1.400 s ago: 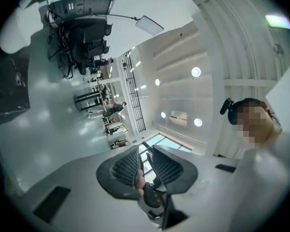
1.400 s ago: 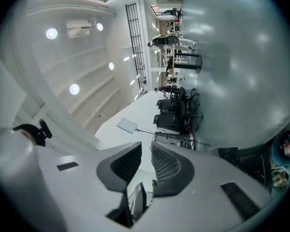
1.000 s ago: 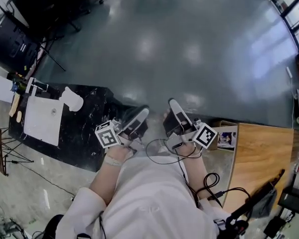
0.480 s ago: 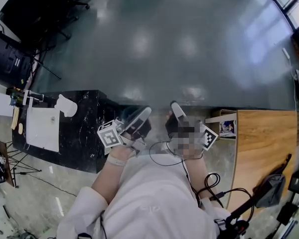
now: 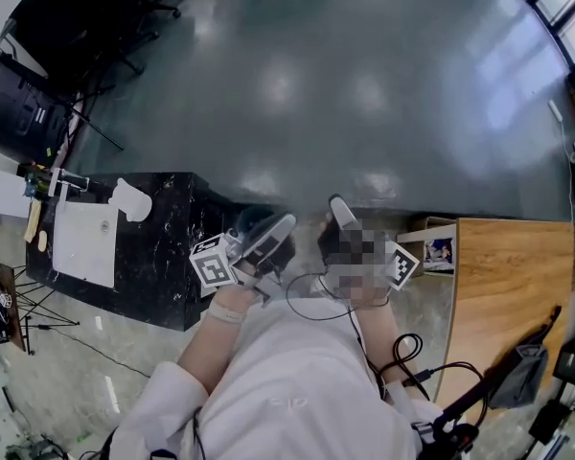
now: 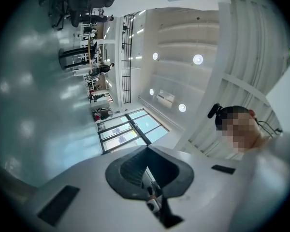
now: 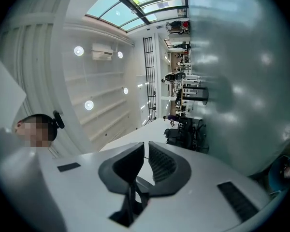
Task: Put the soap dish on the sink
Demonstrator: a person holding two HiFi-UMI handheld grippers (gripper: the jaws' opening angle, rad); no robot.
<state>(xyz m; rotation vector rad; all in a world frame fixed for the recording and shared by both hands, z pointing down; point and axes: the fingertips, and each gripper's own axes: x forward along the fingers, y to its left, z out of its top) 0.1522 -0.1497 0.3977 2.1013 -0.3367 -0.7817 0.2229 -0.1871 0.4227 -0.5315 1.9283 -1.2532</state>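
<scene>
Soap dish: not picked out with any certainty, and held by neither claw. Off at the far left of the head view, well apart from both hands, on the black marble surface (image 5: 163,257): a white rectangular sink (image 5: 77,257) with a drain dot, a lumpy white object (image 5: 129,199) just beside the sink's upper right corner, and two small tan pieces (image 5: 34,230) along its left edge. Too small to say which of these is the dish.

Left claw (image 6: 147,153): closed, pads pressed together along one dark seam, nothing between them. Tilted upward, with the grey floor (image 5: 364,94) to one side and ceiling lights and tall windows past the tips.

Right claw (image 7: 146,145): closed as well, only a hairline between the ribbed pads, empty. Tilted upward too, toward an open hall with black office chairs (image 7: 186,129).

From the head view: both claws side by side, close in front of a white shirt (image 5: 287,391), marker cubes (image 5: 211,264) turned outward, black cable (image 5: 307,310) looping below them. Wooden surface (image 5: 498,295) at lower right, near the right hand.
</scene>
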